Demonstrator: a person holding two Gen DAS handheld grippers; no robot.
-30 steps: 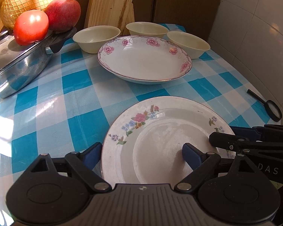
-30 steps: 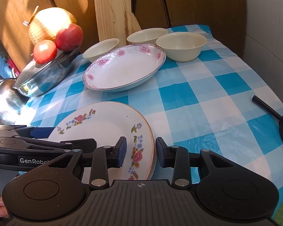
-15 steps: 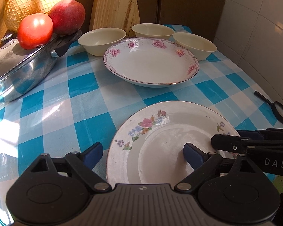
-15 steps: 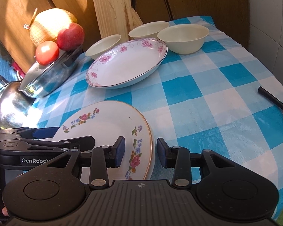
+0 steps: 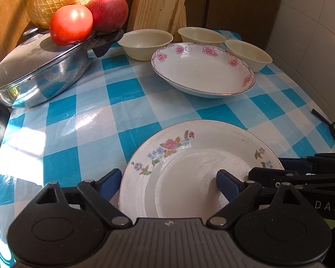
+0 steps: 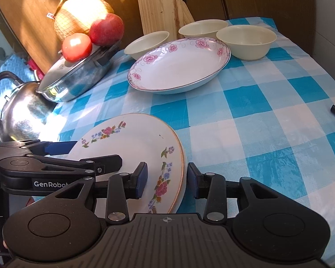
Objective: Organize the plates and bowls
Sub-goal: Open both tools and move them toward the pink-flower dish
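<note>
A blue checked tablecloth (image 5: 82, 102) covers the table. At its near edge the left gripper (image 5: 167, 183) straddles the flat floral plate (image 5: 189, 167), jaws spread wide without pinching, probably steadying it. The right gripper (image 6: 167, 179) brackets the rim, jaws parted, likely letting go.

Only two bits of writing could be read. In the left wrist view, the white letters "DAS" stood on the black side of the right gripper (image 5: 299, 167) — the rest of the word ran off the edge. In the right wrist view, the white letters "GenRobot" stood on the black side of the left gripper (image 6: 78, 150) — its end was hidden behind the other gripper's arm. A small tag hung on the netted fruit (image 6: 82, 15), too tiny to read.
</note>
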